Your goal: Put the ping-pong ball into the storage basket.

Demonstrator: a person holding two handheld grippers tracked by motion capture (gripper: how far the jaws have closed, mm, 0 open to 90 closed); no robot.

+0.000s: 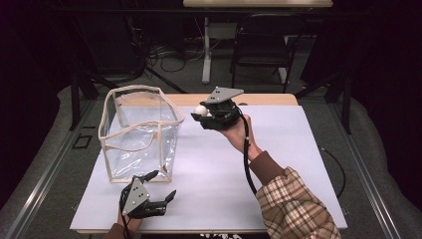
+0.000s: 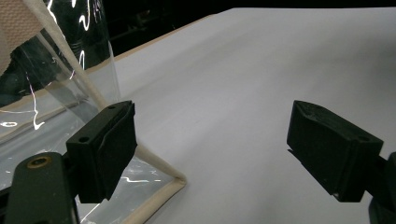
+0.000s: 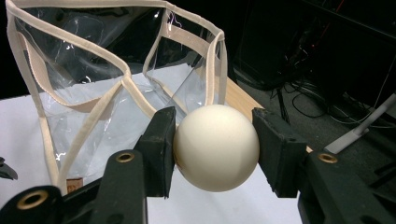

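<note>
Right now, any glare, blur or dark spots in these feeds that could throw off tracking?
High view: room beyond the table nearly black, frame soft. Left gripper view: bright squiggly glare on the clear bag, near jaws slightly blurred. Right gripper view: cream ball sharp and evenly lit between the right gripper pads; reflections on the bag's plastic, background dim.

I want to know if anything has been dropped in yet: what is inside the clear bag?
Nothing shows inside the clear bag; through its walls only the white table cover appears. The cream ball is outside it, clamped in the right gripper.
</note>
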